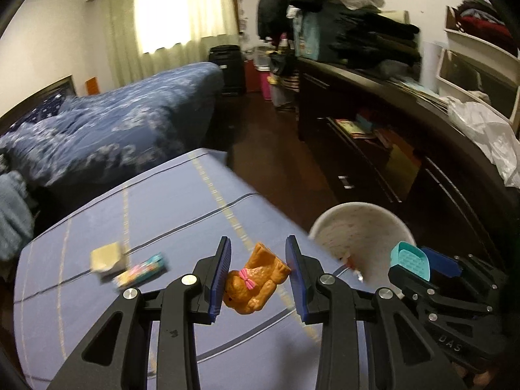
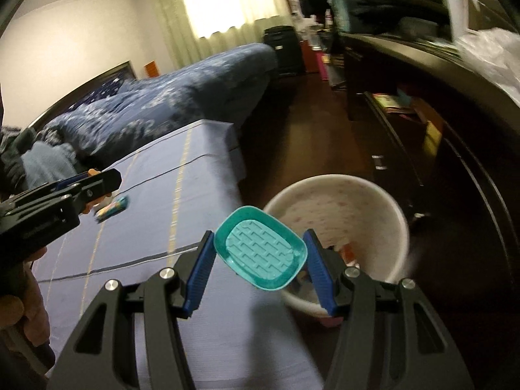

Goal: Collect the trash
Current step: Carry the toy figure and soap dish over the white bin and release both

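My left gripper (image 1: 258, 260) is shut on an orange toy bear (image 1: 256, 279) with a pink bow and holds it above the striped bed sheet (image 1: 162, 208). My right gripper (image 2: 260, 239) is shut on a teal ribbed dish (image 2: 261, 250), at the sheet's edge beside a white speckled bin (image 2: 338, 204). The bin (image 1: 360, 227) has a few scraps at its bottom. In the left wrist view the right gripper (image 1: 422, 261) and its dish (image 1: 410, 259) sit low on the right. In the right wrist view the left gripper (image 2: 104, 185) shows at left, with slivers of orange.
A cream box (image 1: 107, 256) and a colourful packet (image 1: 143, 269) lie on the sheet. A dark dresser (image 1: 390, 149) with open shelves runs along the right, with a white plastic bag (image 1: 484, 133) on top. A blue duvet (image 1: 107, 123) is heaped behind. The dark floor (image 1: 269, 149) lies between them.
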Tool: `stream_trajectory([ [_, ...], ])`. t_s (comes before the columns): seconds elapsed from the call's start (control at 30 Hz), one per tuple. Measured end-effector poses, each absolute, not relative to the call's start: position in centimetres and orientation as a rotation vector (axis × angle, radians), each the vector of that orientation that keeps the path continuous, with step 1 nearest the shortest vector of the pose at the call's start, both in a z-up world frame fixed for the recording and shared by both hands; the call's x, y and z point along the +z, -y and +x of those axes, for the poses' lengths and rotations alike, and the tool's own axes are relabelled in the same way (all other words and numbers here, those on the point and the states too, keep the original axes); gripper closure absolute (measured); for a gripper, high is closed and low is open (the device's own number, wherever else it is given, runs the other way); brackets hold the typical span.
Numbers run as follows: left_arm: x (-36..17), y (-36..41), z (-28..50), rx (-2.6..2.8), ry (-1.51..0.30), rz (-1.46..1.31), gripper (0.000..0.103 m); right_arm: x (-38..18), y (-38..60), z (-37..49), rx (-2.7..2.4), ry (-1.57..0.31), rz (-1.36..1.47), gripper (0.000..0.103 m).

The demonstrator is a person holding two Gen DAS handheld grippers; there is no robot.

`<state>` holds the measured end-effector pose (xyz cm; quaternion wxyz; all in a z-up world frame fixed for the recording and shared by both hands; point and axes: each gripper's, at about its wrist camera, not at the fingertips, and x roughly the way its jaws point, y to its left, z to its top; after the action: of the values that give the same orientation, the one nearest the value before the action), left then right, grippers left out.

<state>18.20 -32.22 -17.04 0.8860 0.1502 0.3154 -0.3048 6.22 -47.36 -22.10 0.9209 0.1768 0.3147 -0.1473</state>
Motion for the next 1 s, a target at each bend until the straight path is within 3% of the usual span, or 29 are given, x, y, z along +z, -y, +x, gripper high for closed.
stream_trajectory([
  [0.5, -18.0, 43.7, 18.3, -0.784, -0.657, 0.396, 0.068, -24.3, 54.8, 5.4, -0.457, -0.631, 0.430, 0.047],
  [1.0, -20.3, 47.7, 20.5, -0.799, -0.736, 0.384, 0.066, -26.5, 56.4, 7.3, -0.478, -0.671, 0.408, 0.047],
])
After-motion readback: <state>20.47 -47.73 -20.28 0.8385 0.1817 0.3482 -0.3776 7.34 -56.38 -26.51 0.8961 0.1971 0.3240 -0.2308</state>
